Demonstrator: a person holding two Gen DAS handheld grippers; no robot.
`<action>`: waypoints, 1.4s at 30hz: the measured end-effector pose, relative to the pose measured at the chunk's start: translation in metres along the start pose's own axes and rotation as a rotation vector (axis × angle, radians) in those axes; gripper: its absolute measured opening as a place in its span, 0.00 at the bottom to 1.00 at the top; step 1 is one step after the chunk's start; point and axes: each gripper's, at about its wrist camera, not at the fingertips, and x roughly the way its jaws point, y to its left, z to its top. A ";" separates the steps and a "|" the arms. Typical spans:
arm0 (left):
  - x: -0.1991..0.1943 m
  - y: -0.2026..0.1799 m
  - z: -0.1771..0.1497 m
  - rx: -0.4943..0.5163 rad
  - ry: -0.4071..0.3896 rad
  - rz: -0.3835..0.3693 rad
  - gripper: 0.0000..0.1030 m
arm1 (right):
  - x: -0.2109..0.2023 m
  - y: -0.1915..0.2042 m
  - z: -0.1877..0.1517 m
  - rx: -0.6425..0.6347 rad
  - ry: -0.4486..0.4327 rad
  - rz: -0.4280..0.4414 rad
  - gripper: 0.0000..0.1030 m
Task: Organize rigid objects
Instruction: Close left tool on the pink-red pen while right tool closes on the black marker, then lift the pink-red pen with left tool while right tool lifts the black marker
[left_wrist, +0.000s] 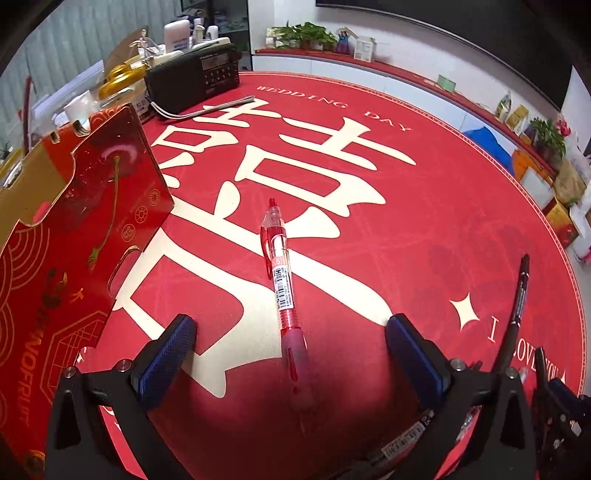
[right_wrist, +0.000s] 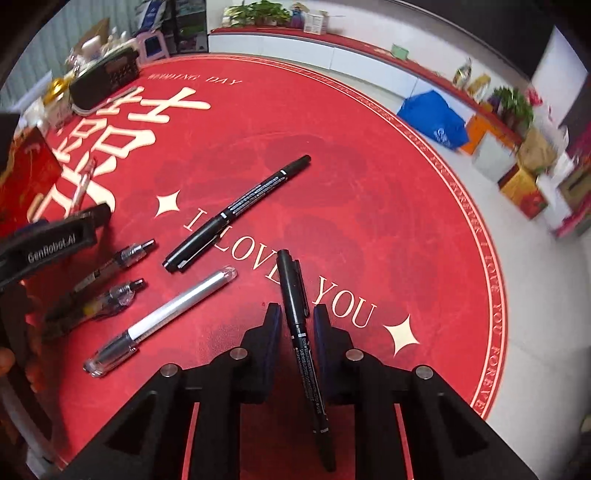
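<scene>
In the left wrist view a red gel pen (left_wrist: 282, 284) lies on the red round mat, its grip end between the fingers of my left gripper (left_wrist: 291, 332), which is wide open around it. In the right wrist view my right gripper (right_wrist: 297, 319) has its pads close on either side of a black marker (right_wrist: 301, 332); whether they touch it is unclear. A second black marker (right_wrist: 236, 214), a white pen (right_wrist: 162, 321) and two clear pens (right_wrist: 107, 266) lie on the mat to its left. The left gripper's body (right_wrist: 48, 247) shows at far left.
A red gift box (left_wrist: 70, 236) stands at the mat's left edge. A black radio (left_wrist: 192, 79) and clutter sit at the far left. A black marker (left_wrist: 517, 310) lies right of the left gripper. Boxes, plants and a blue bag (right_wrist: 432, 122) line the floor beyond the mat.
</scene>
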 end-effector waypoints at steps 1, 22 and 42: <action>0.000 0.000 0.000 -0.005 -0.004 0.003 1.00 | 0.000 -0.001 -0.001 -0.007 -0.004 0.002 0.19; -0.057 0.023 -0.024 0.056 0.014 -0.218 0.11 | -0.053 -0.003 -0.031 0.123 -0.100 0.231 0.14; -0.034 0.023 -0.029 0.124 0.048 -0.100 0.20 | -0.022 0.021 -0.038 0.013 0.005 0.149 0.14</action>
